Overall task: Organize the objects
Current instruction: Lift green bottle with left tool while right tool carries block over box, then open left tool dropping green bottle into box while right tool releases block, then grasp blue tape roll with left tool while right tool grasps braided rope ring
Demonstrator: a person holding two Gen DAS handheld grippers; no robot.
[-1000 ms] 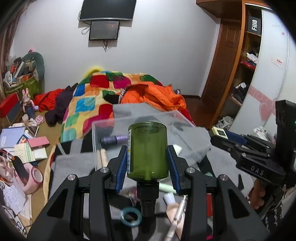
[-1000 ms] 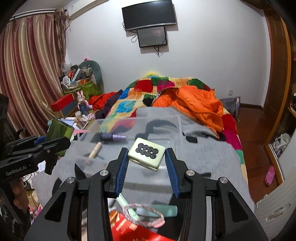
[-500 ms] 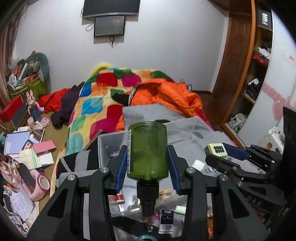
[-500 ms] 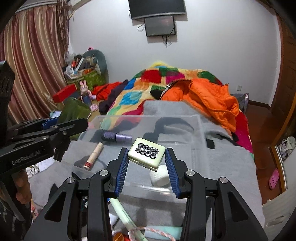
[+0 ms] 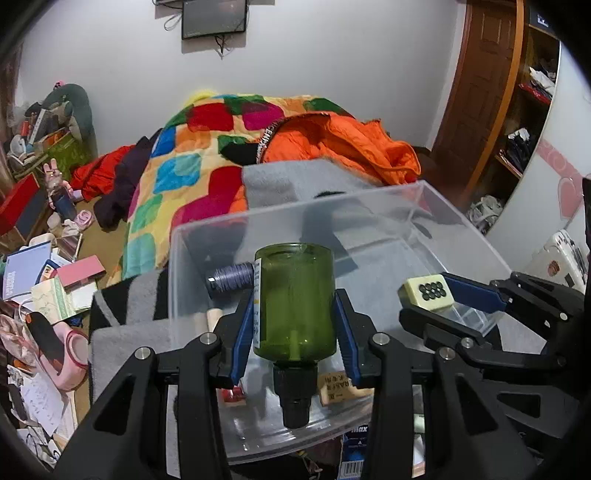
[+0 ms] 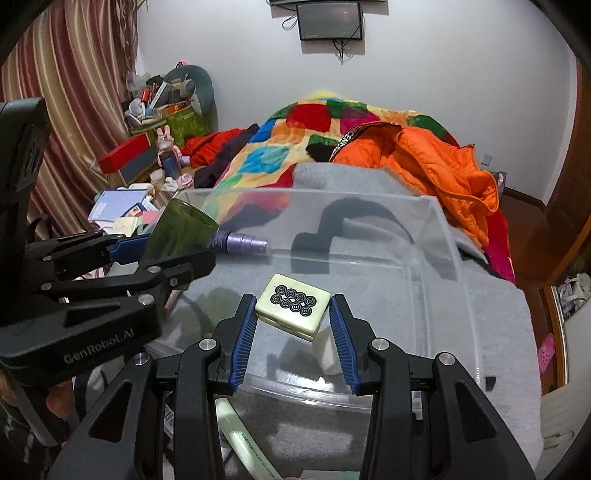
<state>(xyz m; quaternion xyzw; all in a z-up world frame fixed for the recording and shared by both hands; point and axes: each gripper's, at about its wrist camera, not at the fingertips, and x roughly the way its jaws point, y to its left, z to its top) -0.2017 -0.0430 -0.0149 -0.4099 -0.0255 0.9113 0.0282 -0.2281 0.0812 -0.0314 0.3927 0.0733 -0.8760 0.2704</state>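
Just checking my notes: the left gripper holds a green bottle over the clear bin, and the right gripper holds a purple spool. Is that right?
Not quite. The right gripper holds a cream mahjong tile, as the right wrist view shows. The purple spool lies inside the clear bin. The left gripper does hold the green bottle over the bin.

colorful patchwork quilt (image 5: pixel 192 162) spread over the bed, w/ an orange puffer jacket (image 5: pixel 343 147) bunched on its right side. grey blanket (image 6: pixel 498 332) lies nearer the cameras. red and dark clothes (image 5: pixel 110 177) heaped at the quilt's left edge. small dark screen (image 6: pixel 330 20) on the white wall, cables dangling under it. striped curtain (image 6: pixel 74 92) at left in right wrist view. floor on left is cluttered: red box (image 6: pixel 125 157), pink bunny figure (image 6: pixel 166 142), books & papers (image 5: pixel 33 273), pink tape roll (image 5: pixel 70 350). wooden door (image 5: pixel 476 92) and open shelves (image 5: pixel 532 99) at right.
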